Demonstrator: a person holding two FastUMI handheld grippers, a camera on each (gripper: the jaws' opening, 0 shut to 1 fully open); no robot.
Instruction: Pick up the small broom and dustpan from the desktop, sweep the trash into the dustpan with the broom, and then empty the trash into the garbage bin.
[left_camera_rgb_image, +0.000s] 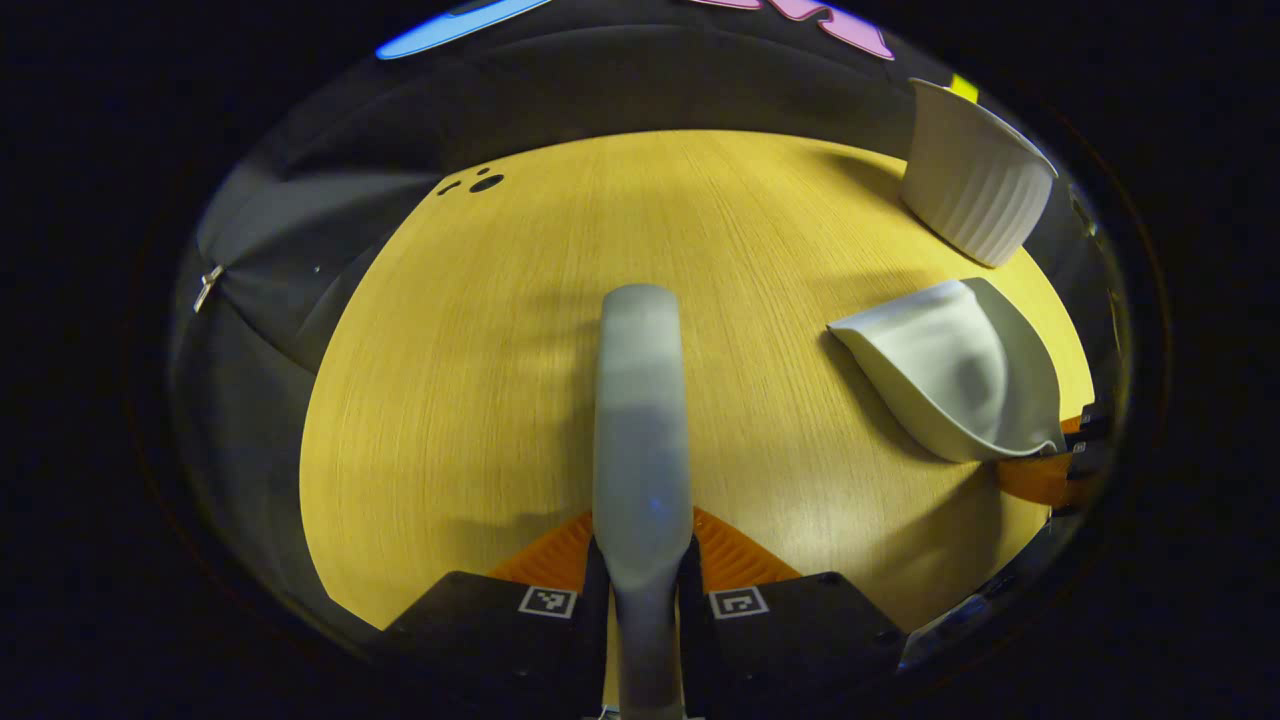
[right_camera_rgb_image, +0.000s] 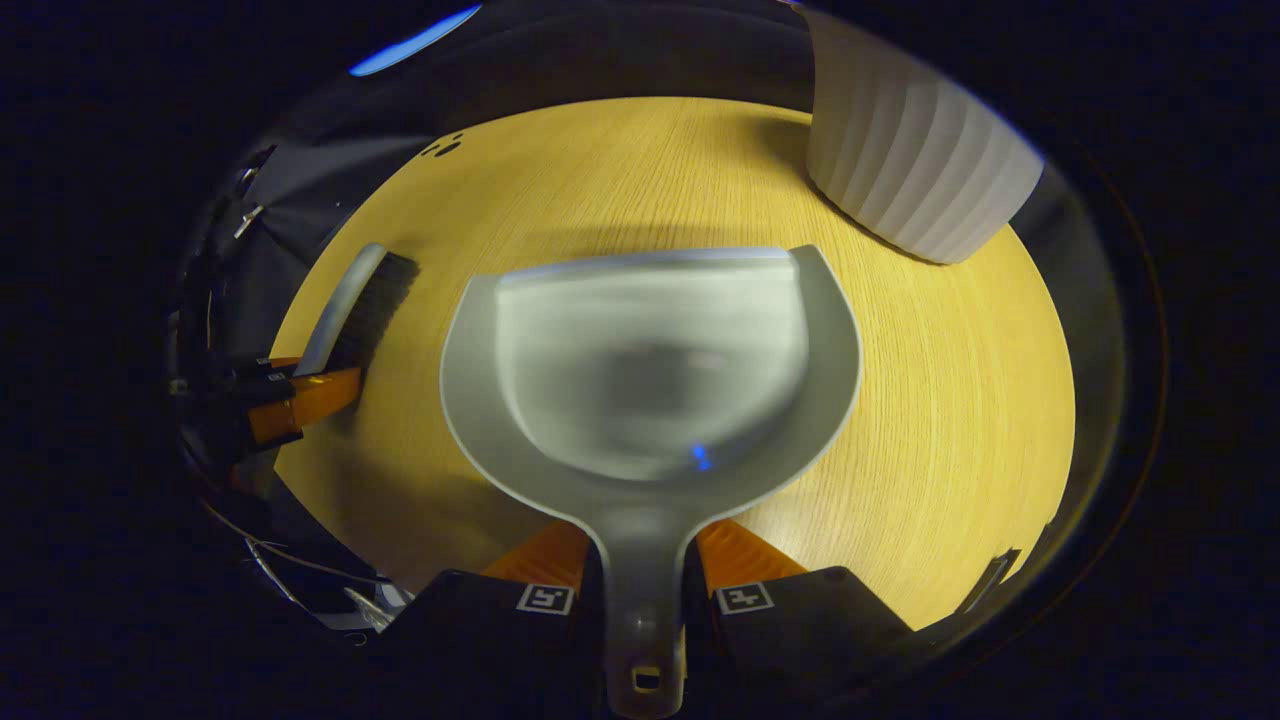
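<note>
The left gripper (left_camera_rgb_image: 642, 575) is clenched on the small broom (left_camera_rgb_image: 640, 400), handle pinched between both fingers, and the broom's long back runs straight out ahead of it over the desk (left_camera_rgb_image: 480, 380). In the right gripper view the right gripper (right_camera_rgb_image: 640, 580) is clamped the same way on the dustpan (right_camera_rgb_image: 650, 360) by its handle, the pan's open mouth facing forward, away from the hand. Here's what matters: from the dustpan, the broom (right_camera_rgb_image: 355, 300) sits off to its left, bristles down and near the desk, and the pan lies to the broom's right, the two apart with bare wood between them. The white ribbed garbage bin (right_camera_rgb_image: 915, 170) stands just beyond the pan's right front corner, so the right gripper is the nearer one to it. I can't make out any trash on the desk, and the pan's inside looks blurred. The bin's top is cut off in this view.
</note>
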